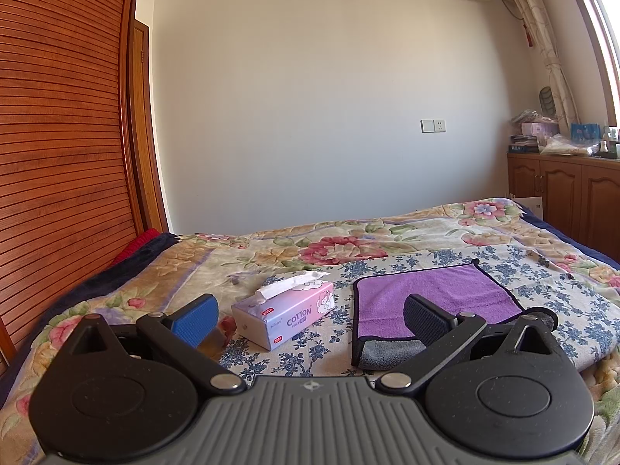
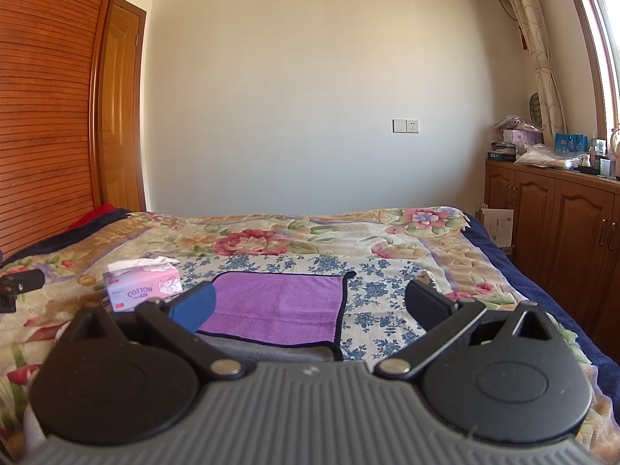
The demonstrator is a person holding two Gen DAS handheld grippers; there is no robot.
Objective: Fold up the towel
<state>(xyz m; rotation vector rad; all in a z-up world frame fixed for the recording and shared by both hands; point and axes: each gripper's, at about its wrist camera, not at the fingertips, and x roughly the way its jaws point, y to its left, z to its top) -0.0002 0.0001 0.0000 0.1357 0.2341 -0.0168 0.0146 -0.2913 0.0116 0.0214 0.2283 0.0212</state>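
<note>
A wide bed (image 2: 445,240) covered with a cream, floral-printed blanket fills the lower half of both views, and everything for the task lies on it. On the blanket sits a smaller white cloth with a blue flower print (image 2: 372,290), and on that cloth rests the purple microfibre towel with a grey underside and dark trim (image 2: 279,302). The towel lies flat, with a grey strip showing along its near edge beneath the purple face, so it looks already doubled over once; that is a judgement from the exposed grey layer, not a certainty. At least one more fold seems to be left before it makes a compact bundle, and nothing is being lifted at this moment.

Just beside the towel, on its left, stands a pink and lilac cardboard tissue box marked COTTON (image 1: 285,316), with a white tissue sticking out of the top. It is apart from the towel and plays no part in the fold.

The left gripper (image 1: 312,312) hovers above the bed with its fingers spread wide and nothing between them, aimed between the box and the towel's left edge. The right gripper (image 2: 310,304) is likewise spread and empty, held low over the towel's near right part.
</note>
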